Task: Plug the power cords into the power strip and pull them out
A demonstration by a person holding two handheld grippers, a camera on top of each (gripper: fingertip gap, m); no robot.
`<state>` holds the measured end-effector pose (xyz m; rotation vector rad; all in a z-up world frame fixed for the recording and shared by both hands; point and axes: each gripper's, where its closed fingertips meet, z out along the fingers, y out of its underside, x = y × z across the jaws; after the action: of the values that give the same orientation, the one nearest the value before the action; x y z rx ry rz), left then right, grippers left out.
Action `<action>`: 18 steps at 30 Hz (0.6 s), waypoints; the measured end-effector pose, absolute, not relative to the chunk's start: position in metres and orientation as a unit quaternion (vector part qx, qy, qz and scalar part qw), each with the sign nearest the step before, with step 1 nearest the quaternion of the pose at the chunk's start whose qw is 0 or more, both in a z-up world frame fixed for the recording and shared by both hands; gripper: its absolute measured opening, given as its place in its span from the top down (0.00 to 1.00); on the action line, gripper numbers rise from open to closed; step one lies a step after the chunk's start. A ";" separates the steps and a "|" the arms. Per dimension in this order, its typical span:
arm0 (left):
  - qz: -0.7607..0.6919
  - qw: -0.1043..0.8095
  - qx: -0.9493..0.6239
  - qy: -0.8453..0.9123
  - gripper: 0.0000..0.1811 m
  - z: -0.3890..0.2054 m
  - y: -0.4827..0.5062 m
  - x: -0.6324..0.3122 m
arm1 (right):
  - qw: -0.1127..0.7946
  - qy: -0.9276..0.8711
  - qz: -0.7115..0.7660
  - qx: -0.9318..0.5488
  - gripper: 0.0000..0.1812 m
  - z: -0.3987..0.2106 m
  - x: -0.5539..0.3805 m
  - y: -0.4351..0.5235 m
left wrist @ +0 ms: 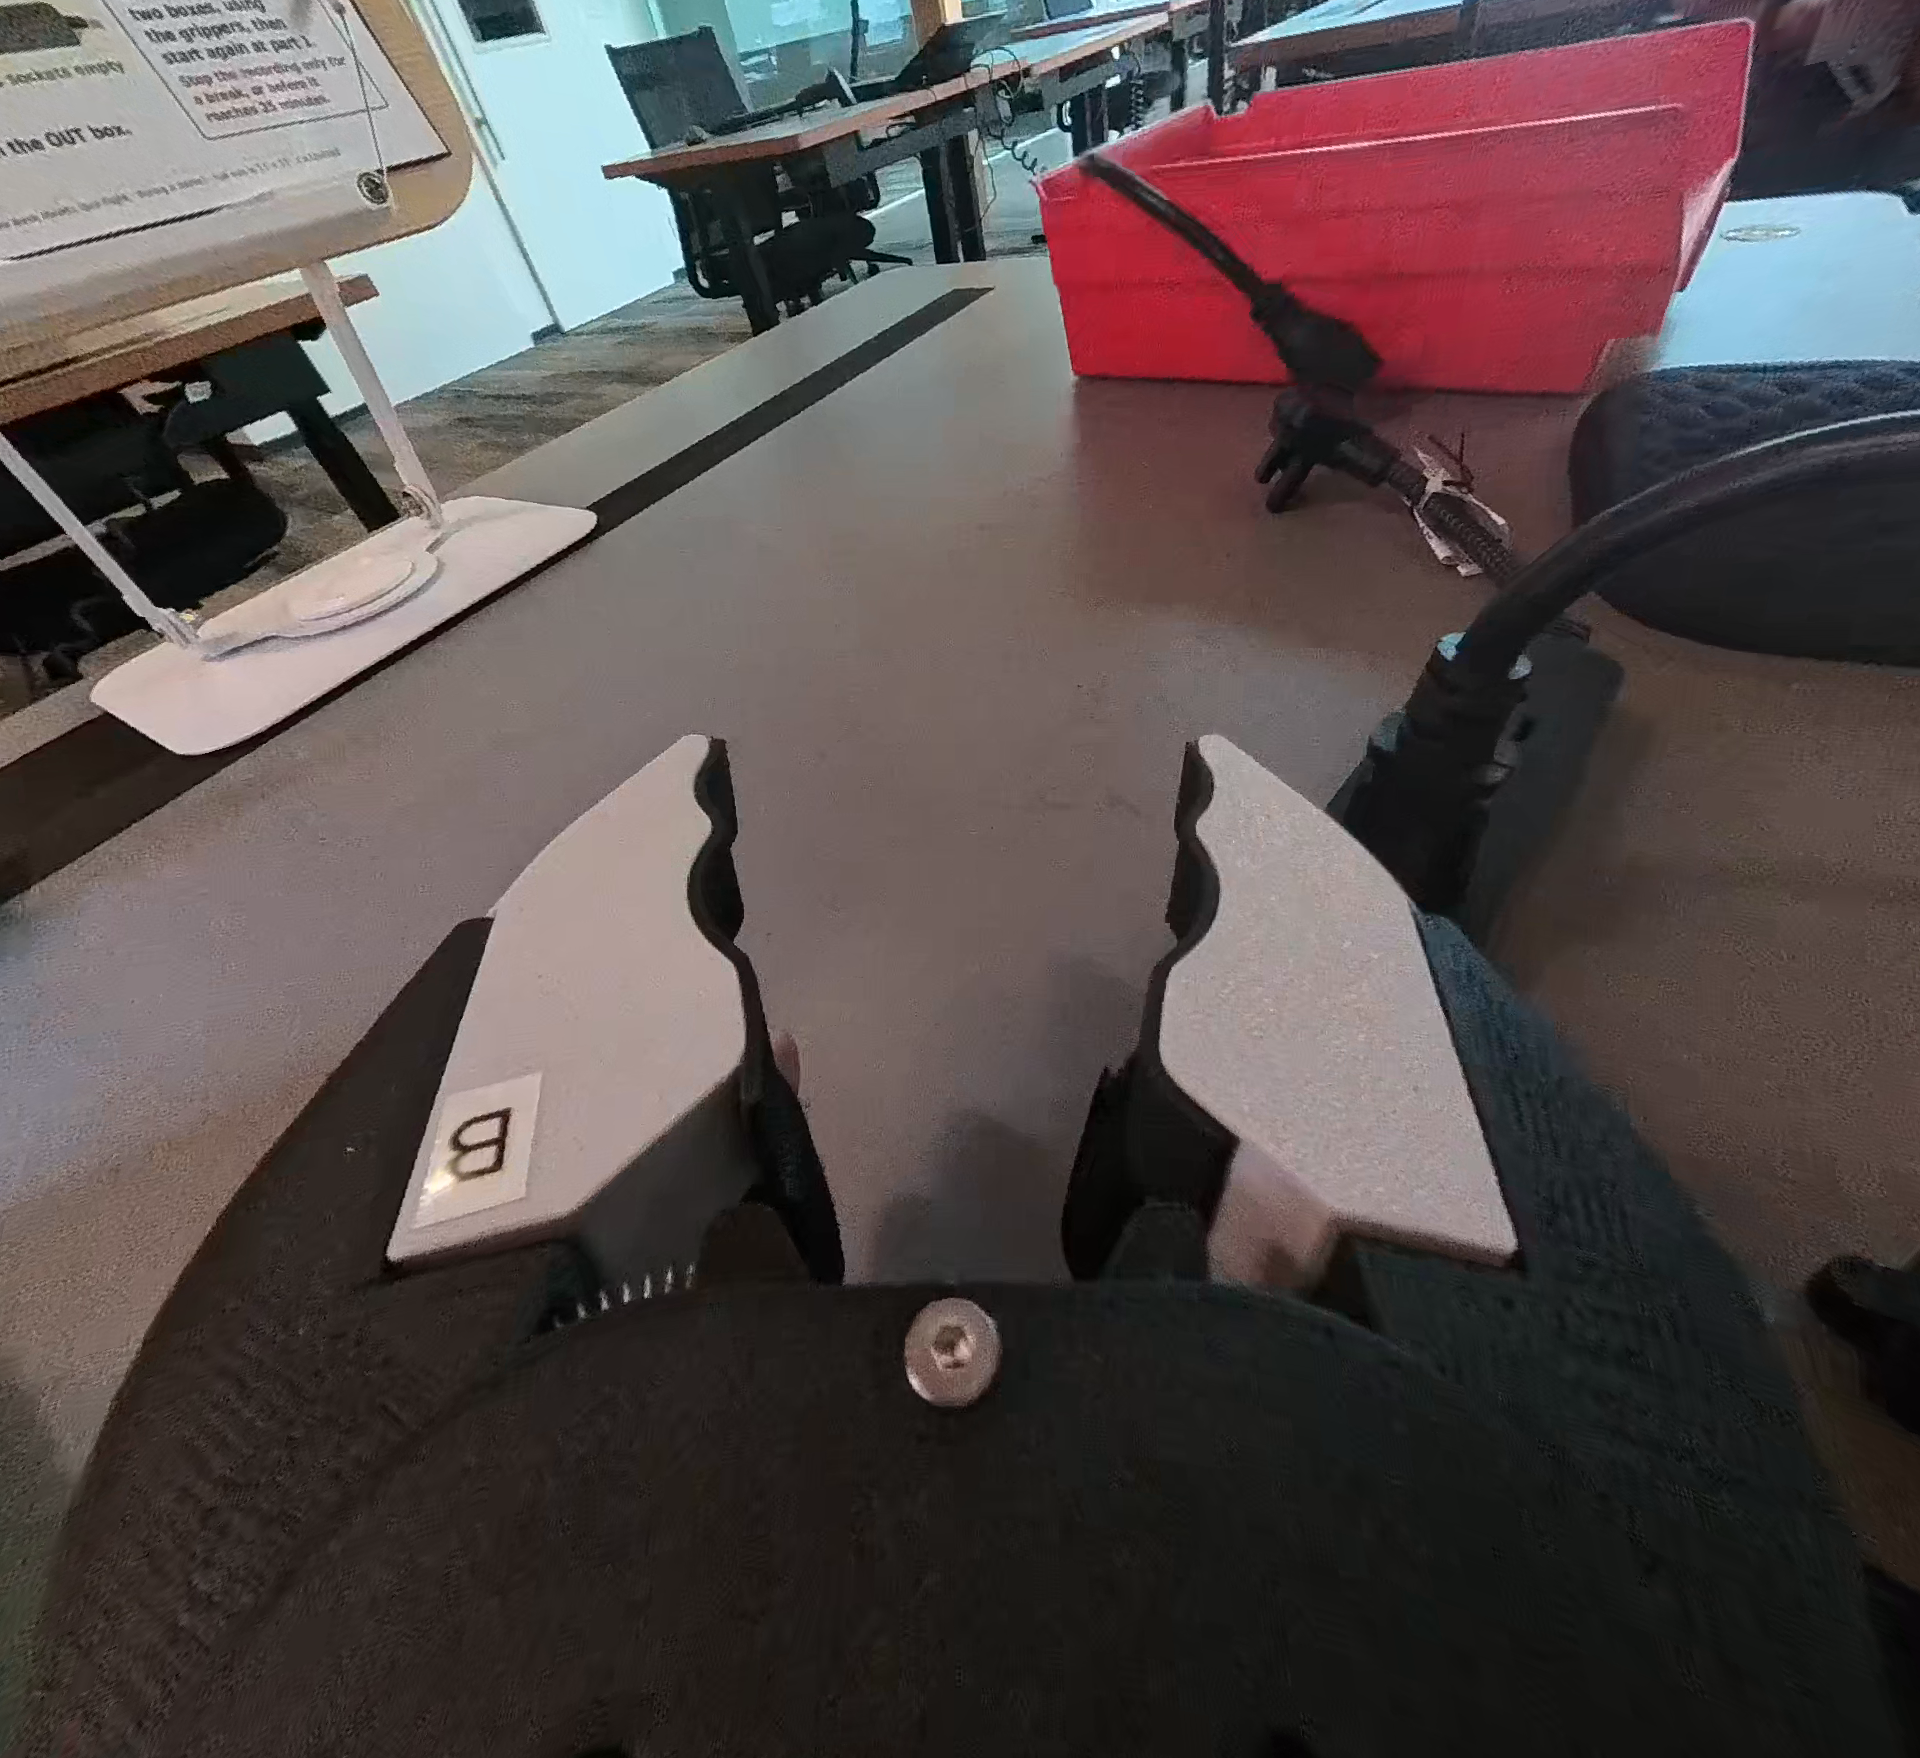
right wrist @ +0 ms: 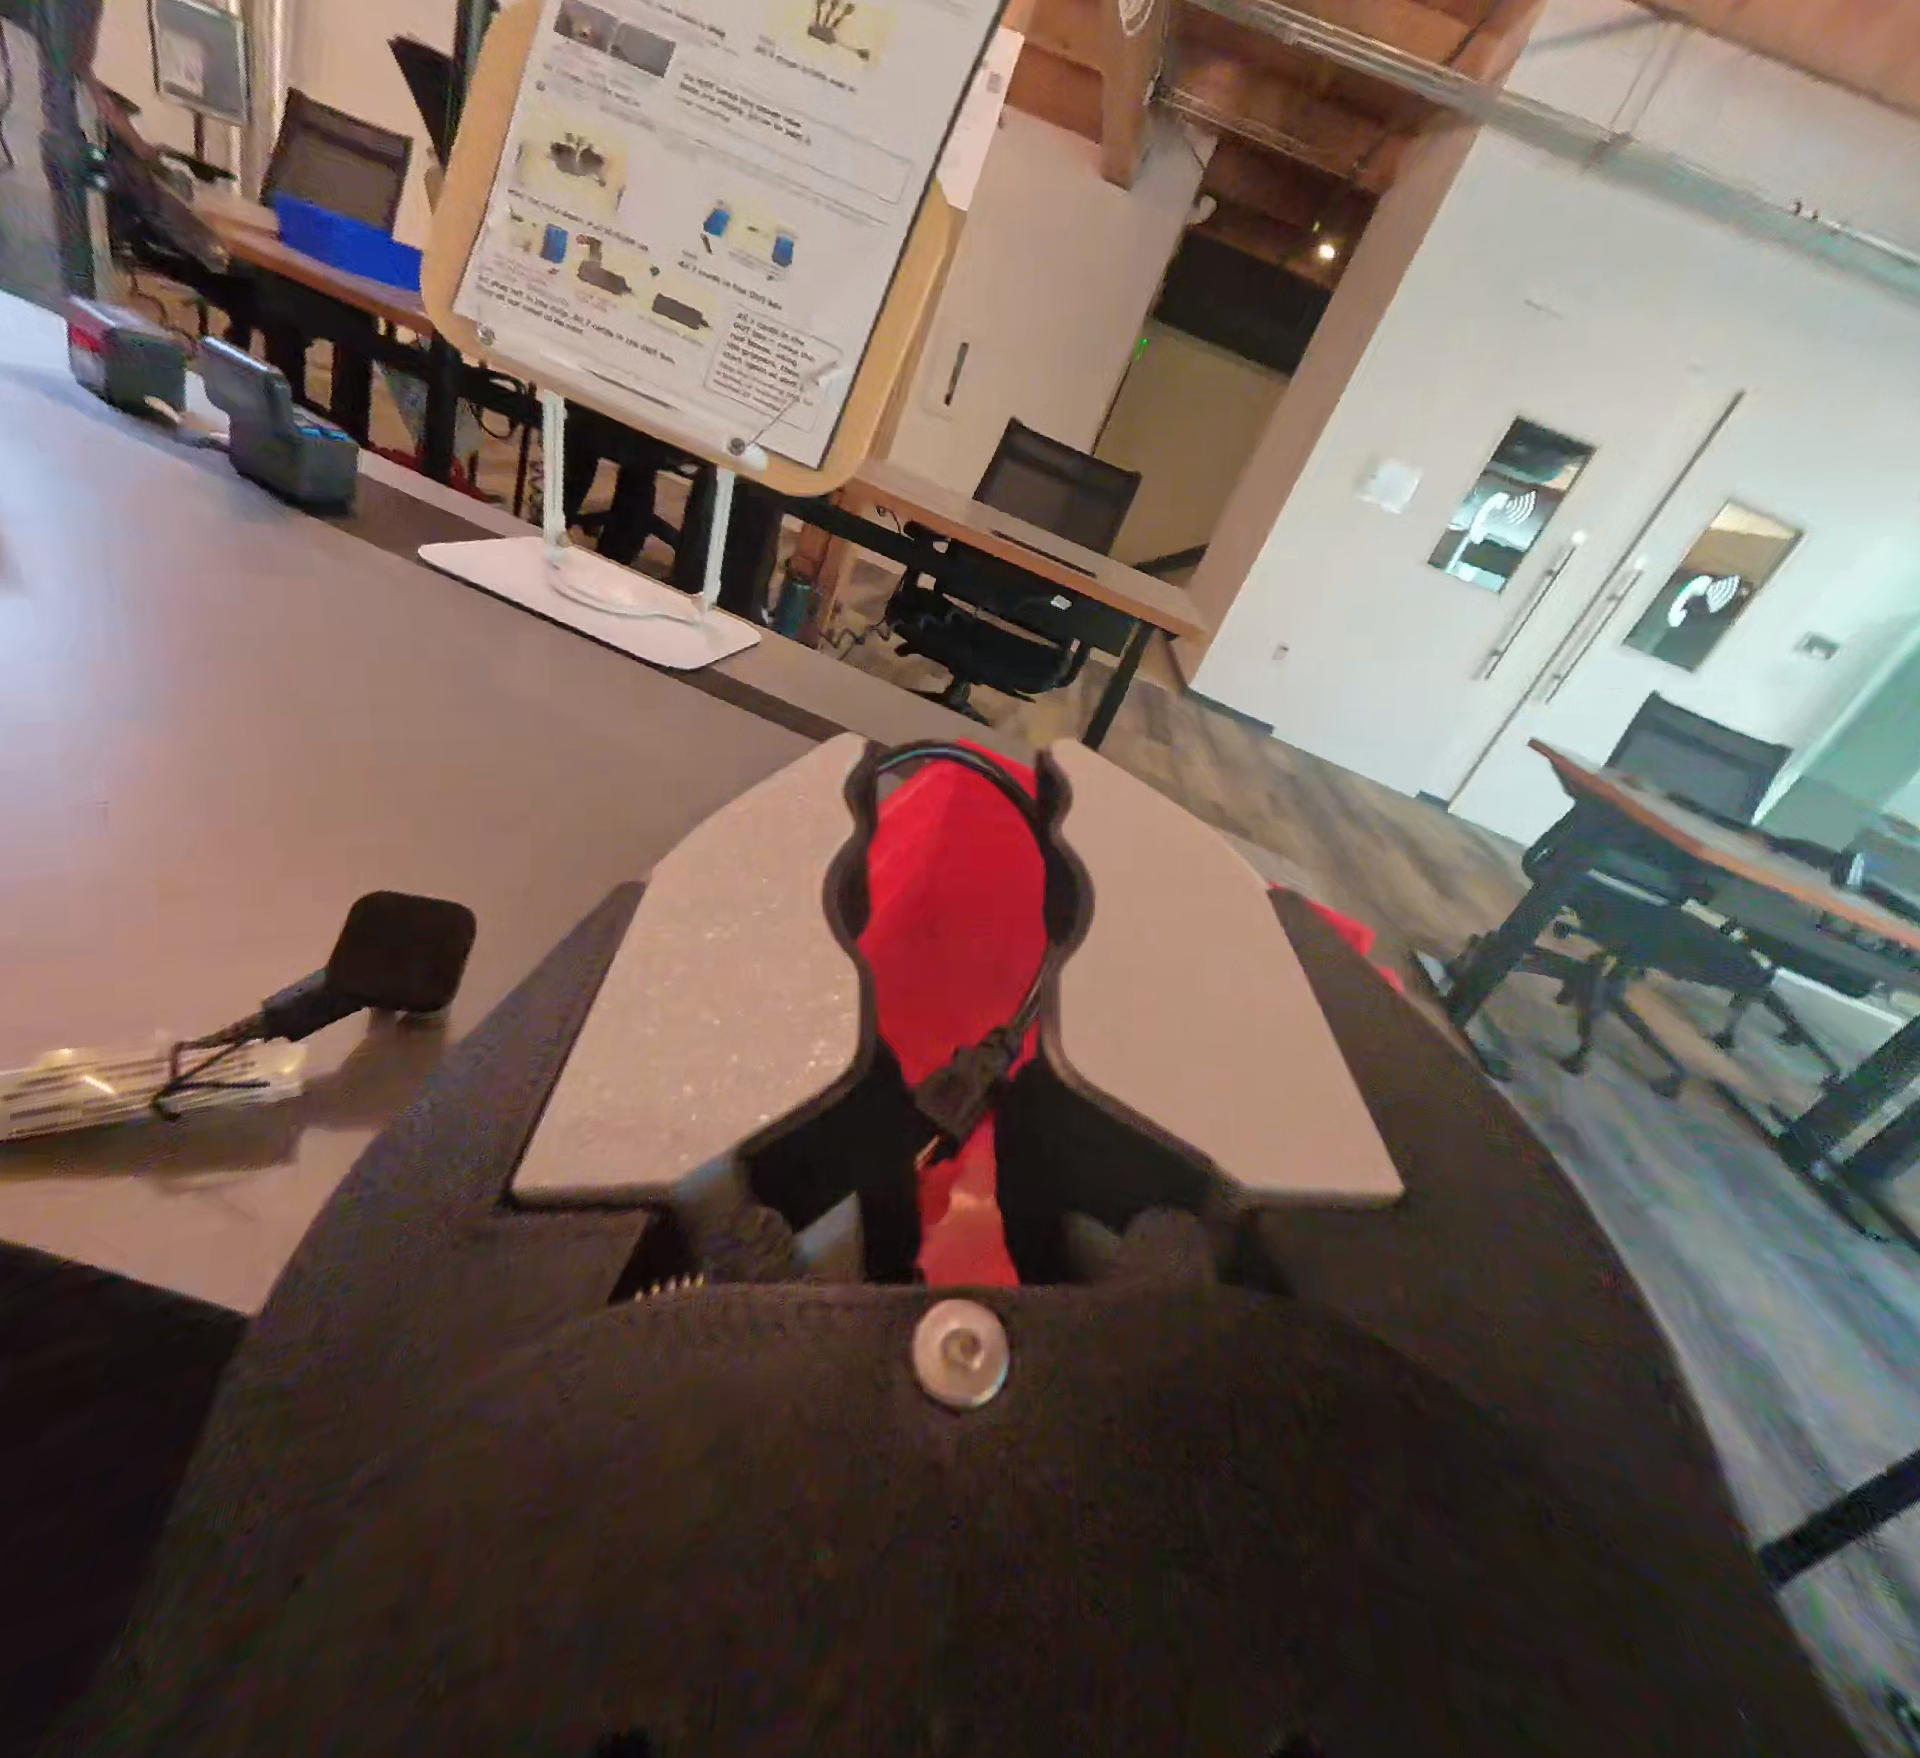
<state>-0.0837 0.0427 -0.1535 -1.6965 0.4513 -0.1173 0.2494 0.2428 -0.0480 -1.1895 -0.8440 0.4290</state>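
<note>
In the left wrist view my left gripper (left wrist: 956,763) is open and empty, low over the grey table (left wrist: 883,586). A black power strip (left wrist: 1527,773) lies just right of it with one black cord (left wrist: 1558,586) plugged in. A second black plug (left wrist: 1299,461) with a tagged braided cord lies on the table farther ahead. A third cord's plug (left wrist: 1320,347) hangs over the wall of a red bin (left wrist: 1455,254). In the right wrist view my right gripper (right wrist: 951,758) is above the red bin (right wrist: 956,887), jaws partly apart and gripping nothing. A thin black cord (right wrist: 966,1080) lies in the bin below.
An instruction sign on a white stand (left wrist: 343,586) stands at the left; it also shows in the right wrist view (right wrist: 592,596). A black plug with a wrapped cord (right wrist: 400,955) lies left of the right gripper. A dark textured rounded object (left wrist: 1766,513) sits at the right table edge. Left tips to right tips: about 40 centimeters.
</note>
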 end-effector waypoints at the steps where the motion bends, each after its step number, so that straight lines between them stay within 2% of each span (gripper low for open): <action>1: -0.051 0.636 -0.744 0.199 0.55 -0.154 0.043 -0.083 | 0.715 -0.377 0.198 -0.555 0.77 -0.051 0.253 0.244; 4: -0.049 0.635 -0.743 0.205 0.55 -0.154 0.042 -0.082 | 0.679 -0.380 0.203 -0.594 0.65 -0.058 0.255 0.239; 8: -0.050 0.638 -0.742 0.200 0.55 -0.153 0.042 -0.084 | 0.674 -0.400 0.216 -0.583 0.64 -0.054 0.224 0.201; 12: -0.048 0.639 -0.742 0.198 0.55 -0.153 0.042 -0.085 | 0.643 -0.468 0.169 -0.582 0.67 -0.075 0.169 0.175; 18: -0.051 0.645 -0.735 0.203 0.55 -0.148 0.040 -0.081 | 0.483 -0.486 0.148 -0.714 0.62 -0.137 0.110 0.214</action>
<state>-0.0812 0.0397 -0.1480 -1.6723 0.4624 -0.1161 0.1098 0.2142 -0.1372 -1.7388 -1.1837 0.3616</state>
